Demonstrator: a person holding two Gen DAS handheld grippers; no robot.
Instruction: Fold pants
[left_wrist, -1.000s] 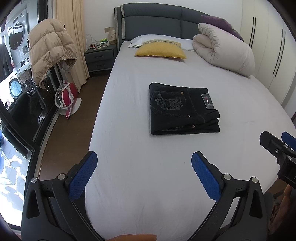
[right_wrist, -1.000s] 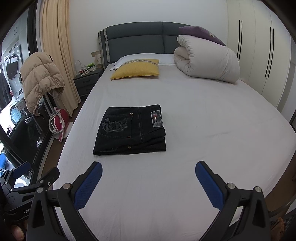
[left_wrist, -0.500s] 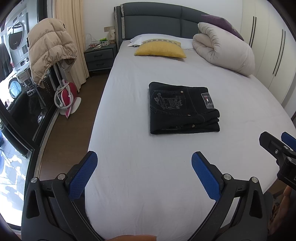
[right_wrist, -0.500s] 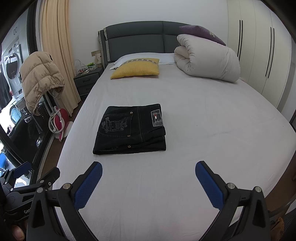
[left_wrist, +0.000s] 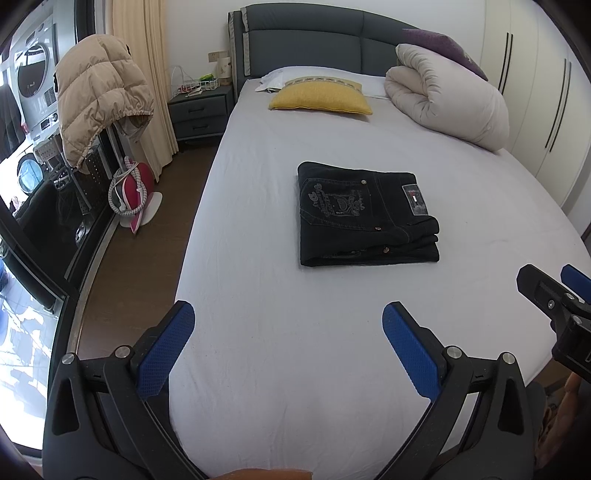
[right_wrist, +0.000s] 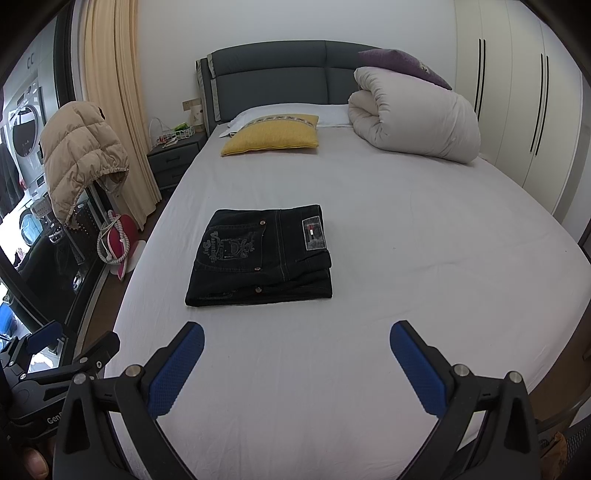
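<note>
Black jeans (left_wrist: 364, 218) lie folded into a neat rectangle on the white bed sheet (left_wrist: 295, 332), back pocket and label patch facing up; they also show in the right wrist view as the jeans (right_wrist: 262, 254). My left gripper (left_wrist: 290, 332) is open over the near part of the bed, well short of the jeans, nothing between its blue pads. My right gripper (right_wrist: 295, 345) is open too, held off the jeans with empty fingers. Each gripper shows at the edge of the other's view: the right one (left_wrist: 554, 299), the left one (right_wrist: 55, 350).
A yellow cushion (left_wrist: 319, 98) and a rolled white duvet (left_wrist: 447, 101) lie by the grey headboard (right_wrist: 273, 77). Left of the bed are a nightstand (left_wrist: 197, 114), a beige puffer jacket (left_wrist: 99, 107) on a rack and a red iron (left_wrist: 131, 192) on brown floor. White wardrobes (right_wrist: 517, 110) line the right.
Nothing has changed apart from a very slight drift of both views; the jeans lie still and both grippers stay open.
</note>
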